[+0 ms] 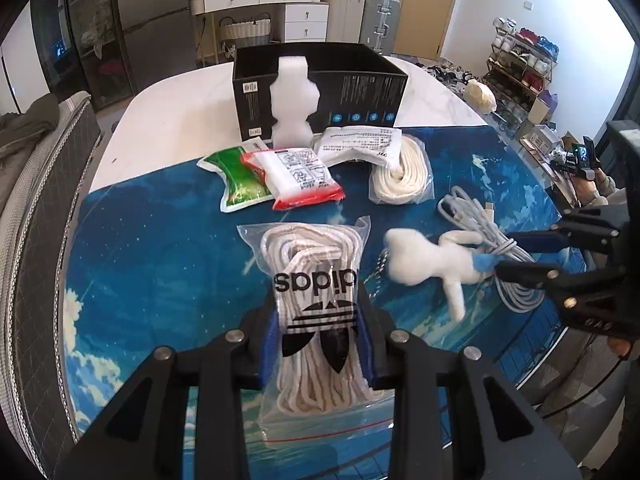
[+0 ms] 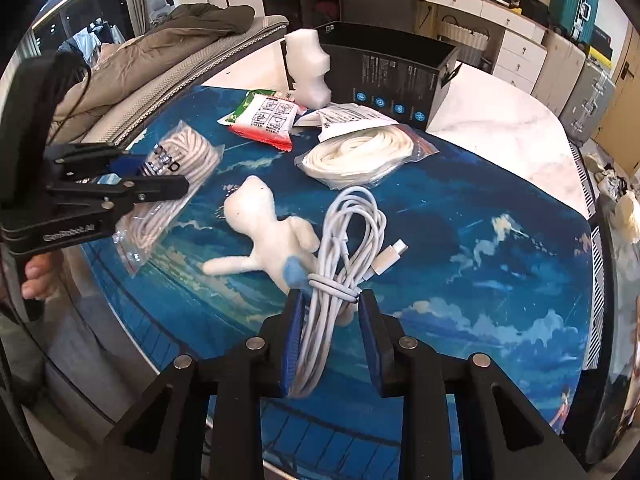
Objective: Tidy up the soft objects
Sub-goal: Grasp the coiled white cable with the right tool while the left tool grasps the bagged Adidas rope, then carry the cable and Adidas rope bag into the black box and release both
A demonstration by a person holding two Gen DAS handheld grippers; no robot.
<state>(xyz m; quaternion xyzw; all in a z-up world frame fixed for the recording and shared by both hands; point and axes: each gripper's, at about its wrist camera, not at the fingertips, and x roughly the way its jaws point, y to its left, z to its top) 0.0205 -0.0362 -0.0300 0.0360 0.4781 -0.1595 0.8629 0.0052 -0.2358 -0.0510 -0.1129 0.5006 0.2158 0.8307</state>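
On the blue sky-print mat (image 1: pixel 160 240) covering the white table (image 1: pixel 168 120), I am working both tongs at once. My left gripper (image 1: pixel 318 344) is pinching a clear zip bag of off-white laces (image 1: pixel 312 288), the one printed with a black trefoil logo; its blue pads are pressing in on the bag's sides, so the jaws are standing only slightly apart, closed on the bag. My right gripper (image 2: pixel 330 336) is clamping the white charging cable (image 2: pixel 344 240) by its bundled coil, jaws nearly together with the strands caught between the pads. The little white plush figure (image 2: pixel 264 236) is lying on the mat just beside the cable, its blue patch touching the coil. Farther back, a second bag of white cord (image 1: pixel 400 172) is sitting under a white printed pouch (image 1: pixel 360 144), next to a red-and-white packet (image 1: pixel 300 176) overlapping a green one (image 1: pixel 236 184). A white foam block (image 1: pixel 294 100) is leaning upright against the open black box (image 1: pixel 360 92) at the mat's far edge.
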